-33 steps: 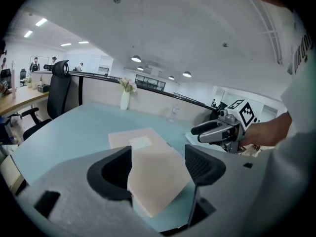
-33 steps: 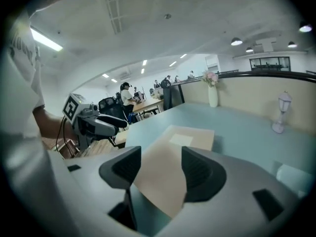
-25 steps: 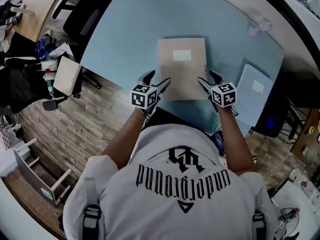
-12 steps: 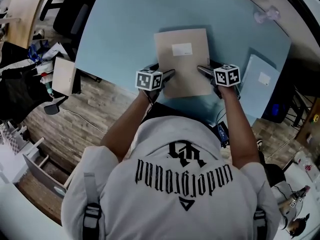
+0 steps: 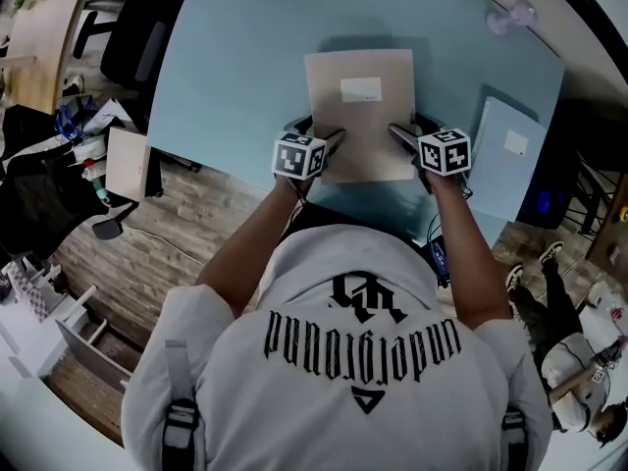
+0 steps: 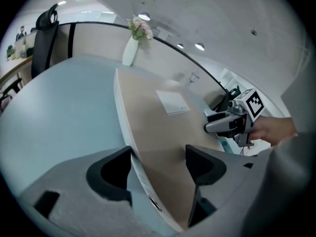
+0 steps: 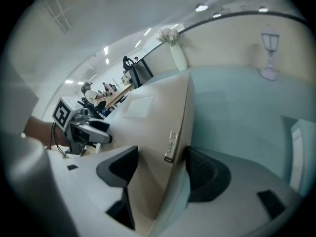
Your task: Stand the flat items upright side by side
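A tan box folder (image 5: 358, 116) with a white label lies on the pale blue table (image 5: 245, 57), its far edge casting a shadow. My left gripper (image 5: 334, 143) grips its left edge near the front corner, and my right gripper (image 5: 397, 135) grips the right edge. In the left gripper view the folder (image 6: 163, 132) runs between the jaws of the left gripper (image 6: 158, 164), one pad on its face, the other at its thick side. In the right gripper view the right gripper (image 7: 160, 164) is closing its jaws around the folder's spine (image 7: 173, 142). A pale blue folder (image 5: 510, 165) lies flat to the right.
A white vase with flowers (image 6: 131, 51) stands at the table's far edge. A small clear lamp-shaped ornament (image 5: 515, 13) sits at the far right corner. Office chairs (image 5: 147, 37), a box (image 5: 128, 160) and clutter stand on the wooden floor to the left.
Both grippers moved from the folder's front corners onto its left and right edges and closed round them. The folder's shadow at its far edge has grown.
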The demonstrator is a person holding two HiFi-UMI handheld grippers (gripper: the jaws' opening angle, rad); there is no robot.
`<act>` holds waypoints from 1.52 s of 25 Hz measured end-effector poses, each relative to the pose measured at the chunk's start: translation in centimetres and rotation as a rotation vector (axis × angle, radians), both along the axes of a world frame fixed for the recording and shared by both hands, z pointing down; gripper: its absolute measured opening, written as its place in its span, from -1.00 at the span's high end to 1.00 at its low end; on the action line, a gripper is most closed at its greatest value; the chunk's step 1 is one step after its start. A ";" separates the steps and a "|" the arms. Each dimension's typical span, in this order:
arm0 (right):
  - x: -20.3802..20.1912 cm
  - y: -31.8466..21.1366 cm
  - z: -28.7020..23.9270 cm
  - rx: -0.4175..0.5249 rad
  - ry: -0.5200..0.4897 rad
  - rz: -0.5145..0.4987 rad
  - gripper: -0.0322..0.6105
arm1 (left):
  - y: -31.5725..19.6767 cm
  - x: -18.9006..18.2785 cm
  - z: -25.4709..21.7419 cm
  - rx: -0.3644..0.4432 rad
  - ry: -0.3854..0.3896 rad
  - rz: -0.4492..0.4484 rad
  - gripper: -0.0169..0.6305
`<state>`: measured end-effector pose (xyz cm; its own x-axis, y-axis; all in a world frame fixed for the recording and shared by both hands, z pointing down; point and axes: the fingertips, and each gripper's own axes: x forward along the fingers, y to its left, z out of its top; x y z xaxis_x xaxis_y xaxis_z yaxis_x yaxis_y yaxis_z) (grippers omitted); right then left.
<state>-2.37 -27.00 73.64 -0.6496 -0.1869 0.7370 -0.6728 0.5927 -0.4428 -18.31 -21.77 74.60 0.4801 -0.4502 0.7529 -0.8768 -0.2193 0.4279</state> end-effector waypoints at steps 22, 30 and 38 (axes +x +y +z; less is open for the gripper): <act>5.1 -4.2 -10.0 0.711 0.242 0.286 0.11 | -11.5 3.8 -10.2 0.574 -0.281 0.294 -0.05; 5.0 -2.1 -8.4 0.668 0.259 0.283 0.03 | -9.8 3.6 -8.6 0.545 -0.233 0.288 -0.08; 6.4 -1.0 -9.8 0.669 0.270 0.293 0.00 | -9.2 3.6 -9.6 0.554 -0.203 0.291 -0.13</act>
<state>4.02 -27.95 63.84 -0.3192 -0.7840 0.5324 -0.8770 0.4573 0.1476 -14.70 -30.93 64.99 0.5137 -0.6703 0.5355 -0.7998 -0.6001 0.0160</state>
